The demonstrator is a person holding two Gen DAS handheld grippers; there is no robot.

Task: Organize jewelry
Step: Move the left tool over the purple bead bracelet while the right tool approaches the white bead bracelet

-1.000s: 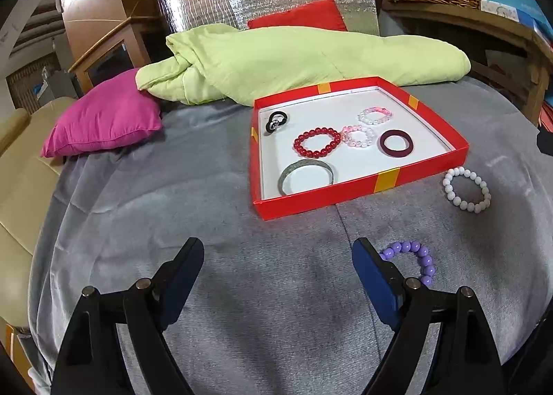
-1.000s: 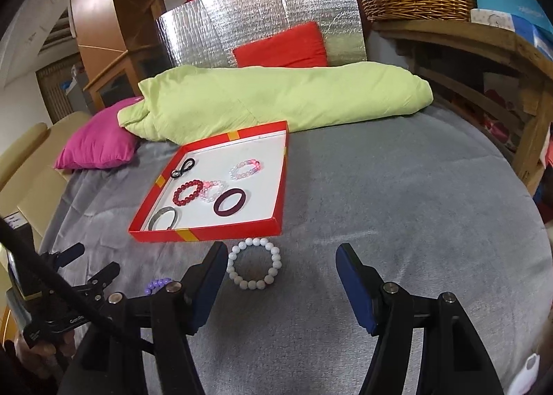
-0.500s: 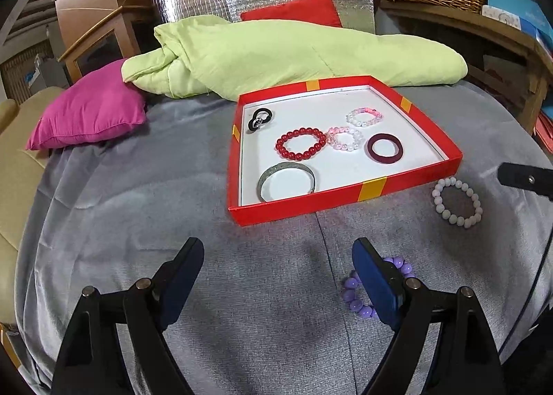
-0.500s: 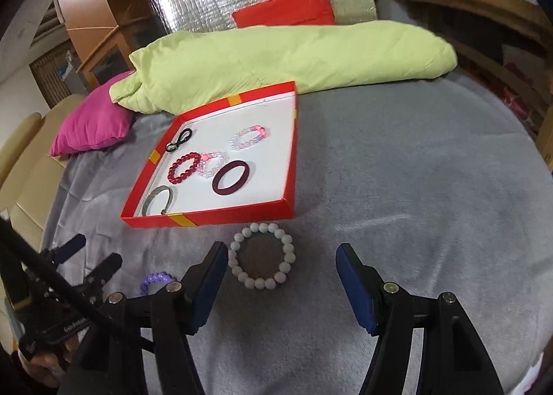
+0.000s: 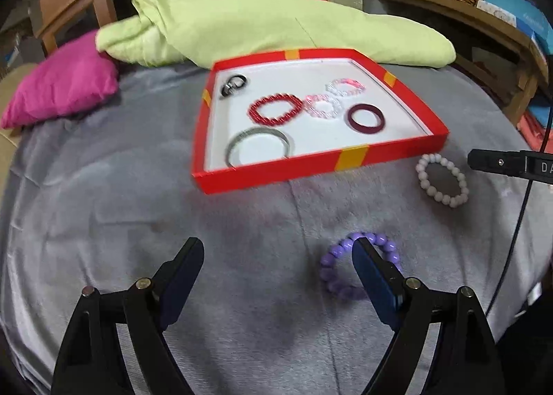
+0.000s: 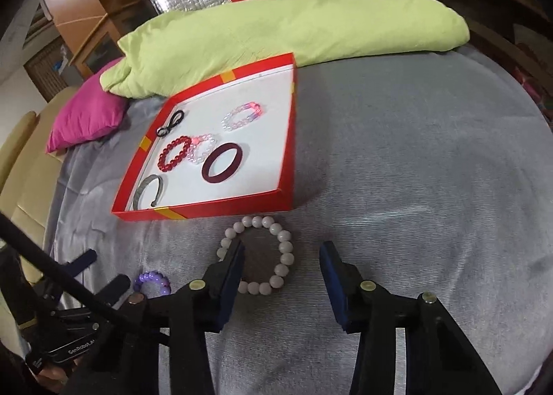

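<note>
Right wrist view: the white bead bracelet [image 6: 257,255] lies flat on the grey cover [image 6: 414,187], just in front of the red tray [image 6: 221,210]. I judge it light, limp on its cord, with hard smooth beads that can roll or slip. My right claw [image 6: 281,265] is closing, its left pad over the near-left beads, nothing pinched yet. Best hold: across one side of the loop. My left claw [image 5: 276,267] stands wide and empty beside the purple bead bracelet [image 5: 345,270].
</note>
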